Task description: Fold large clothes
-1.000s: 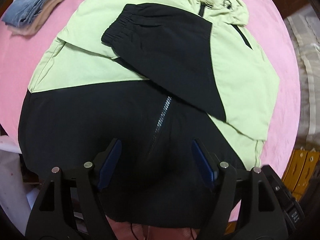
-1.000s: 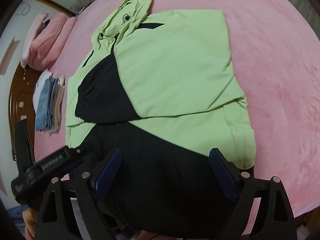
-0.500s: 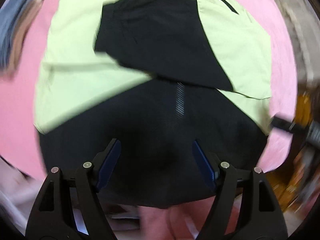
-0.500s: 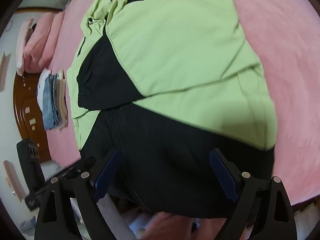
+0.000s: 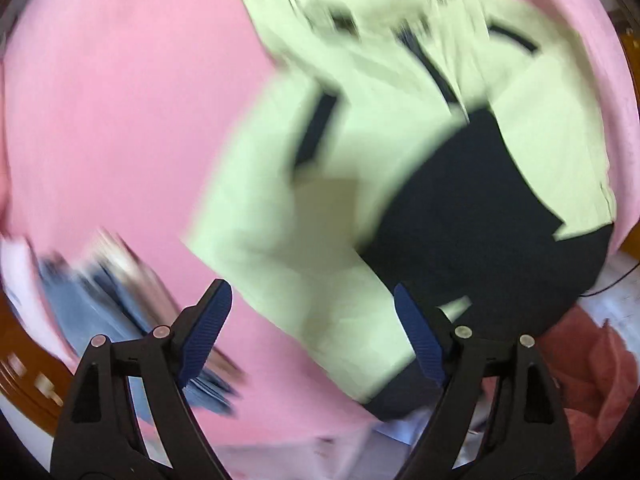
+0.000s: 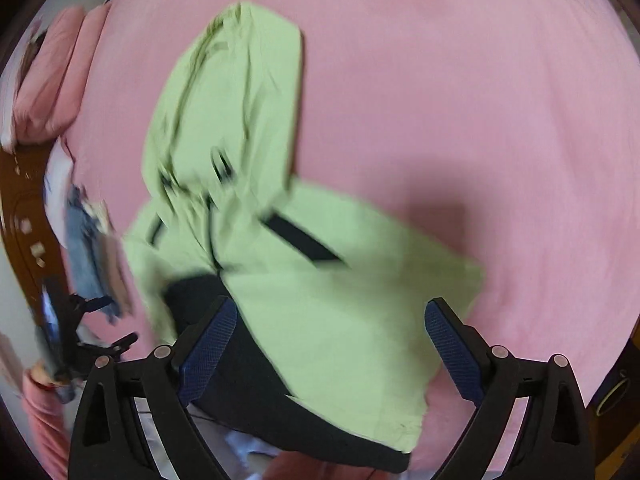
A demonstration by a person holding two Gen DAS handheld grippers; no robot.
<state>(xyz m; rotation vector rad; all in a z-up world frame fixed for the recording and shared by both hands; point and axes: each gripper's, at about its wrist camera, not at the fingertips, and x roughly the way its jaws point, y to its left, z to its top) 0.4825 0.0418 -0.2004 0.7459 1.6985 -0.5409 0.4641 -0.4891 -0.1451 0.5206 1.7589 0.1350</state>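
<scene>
jacket (image 6: 328,304) flat on bed (image 6: 480,100) | left gripper (image 5: 312,340) and right gripper (image 6: 332,348) fingers spread, empty | pinch both hem corners evenly (blurry view)

Pink bed (image 6: 460,100): green-black jacket (image 6: 340,300), folded jeans (image 6: 86,252), pillows (image 6: 52,80).

1. Jacket (image 6: 320,312): pale green with black lower panels, black zip strips.
2. Lying flat on pink bedspread (image 6: 460,100), sleeves folded in, hood extended beyond body.
3. Outline motion-blurred.
</scene>
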